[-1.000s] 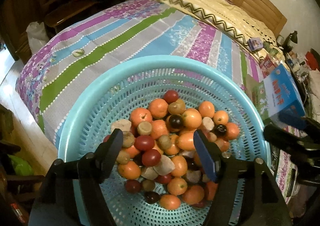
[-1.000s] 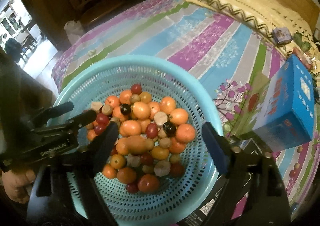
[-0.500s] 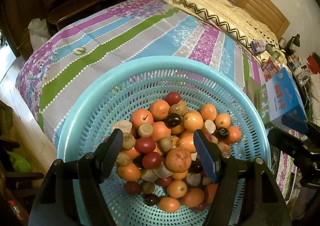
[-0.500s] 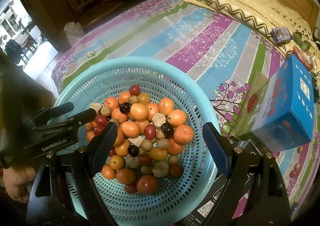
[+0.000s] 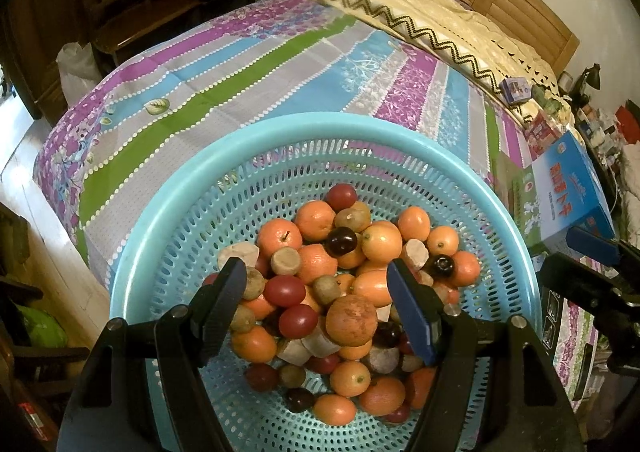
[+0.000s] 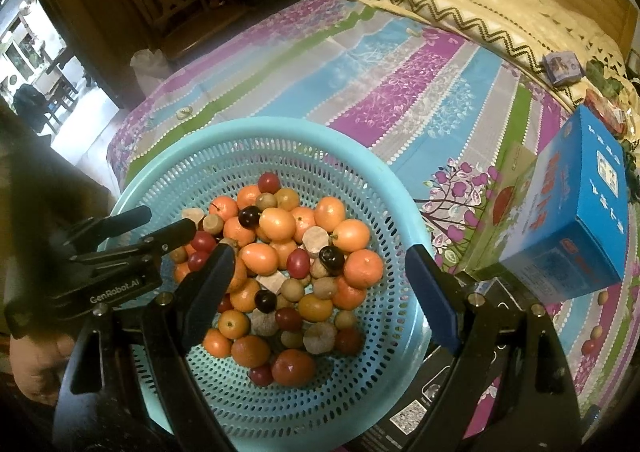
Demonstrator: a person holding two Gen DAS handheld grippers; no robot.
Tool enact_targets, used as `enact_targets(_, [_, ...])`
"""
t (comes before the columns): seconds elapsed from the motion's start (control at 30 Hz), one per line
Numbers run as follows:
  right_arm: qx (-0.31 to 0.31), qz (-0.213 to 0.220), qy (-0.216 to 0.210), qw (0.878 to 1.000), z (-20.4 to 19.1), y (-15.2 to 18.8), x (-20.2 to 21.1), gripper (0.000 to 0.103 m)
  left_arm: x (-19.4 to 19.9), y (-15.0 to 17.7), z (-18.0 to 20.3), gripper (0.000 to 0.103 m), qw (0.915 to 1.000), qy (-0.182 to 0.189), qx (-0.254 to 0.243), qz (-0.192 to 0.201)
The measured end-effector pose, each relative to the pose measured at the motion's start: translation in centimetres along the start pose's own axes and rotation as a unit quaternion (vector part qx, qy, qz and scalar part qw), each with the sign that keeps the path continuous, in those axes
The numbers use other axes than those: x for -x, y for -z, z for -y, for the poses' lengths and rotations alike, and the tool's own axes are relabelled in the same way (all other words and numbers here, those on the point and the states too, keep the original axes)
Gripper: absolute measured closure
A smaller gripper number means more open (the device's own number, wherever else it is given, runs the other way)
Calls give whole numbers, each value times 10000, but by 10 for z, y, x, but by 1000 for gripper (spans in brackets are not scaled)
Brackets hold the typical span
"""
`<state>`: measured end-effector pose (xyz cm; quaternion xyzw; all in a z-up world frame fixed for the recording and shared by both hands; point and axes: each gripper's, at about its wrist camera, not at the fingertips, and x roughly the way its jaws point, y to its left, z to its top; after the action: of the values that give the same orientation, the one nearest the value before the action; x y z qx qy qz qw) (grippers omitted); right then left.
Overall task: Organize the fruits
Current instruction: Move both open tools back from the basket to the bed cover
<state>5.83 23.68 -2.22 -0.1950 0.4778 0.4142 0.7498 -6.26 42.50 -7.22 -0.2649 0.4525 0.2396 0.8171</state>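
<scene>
Each claw is a matte black frame with two long tapering fingers. The left claw (image 5: 316, 304) and right claw (image 6: 320, 284) both carry a black pad on one finger (image 5: 224, 292) and a blue pad on the other (image 6: 430, 292). Silver screws (image 6: 473, 299) stud the arms behind the fingers. White "GenRobot.AI" lettering (image 6: 114, 292) marks the left claw's side.

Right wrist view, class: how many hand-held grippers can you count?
2. The right hand-held gripper fills the foreground, jaws open above the turquoise perforated plastic basket. The left hand-held gripper reaches in at the left, over the basket's rim. None seems hidden.
</scene>
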Motion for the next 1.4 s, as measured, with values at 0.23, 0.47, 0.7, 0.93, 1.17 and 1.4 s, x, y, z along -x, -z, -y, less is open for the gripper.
enact_targets(0.23, [-70,186,-28,9998,15,10,17,16,12,2,21,29,9998,71,-122,159])
enact_targets(0.47, [-343,574,284,9974,58,35,55,16,36,6,85,29,9963,345,-623,482])
enact_targets(0.7, [-822,923,1051,9868,133,85,104,16,51,29,187,29,9850,770,-1395,664])
enact_targets(0.93, [-1634,897,1764,9665,225,155,135,15,46,73,297,29,9657,1239,-2211,557])
enact_targets(1.17, [-2385,457,2237,9439,306,241,121,15,18,139,391,29,9415,1634,-2938,259])
enact_targets(1.4, [-2862,72,2086,9351,346,308,78,15,-54,193,423,29,9388,1450,-3110,-291])
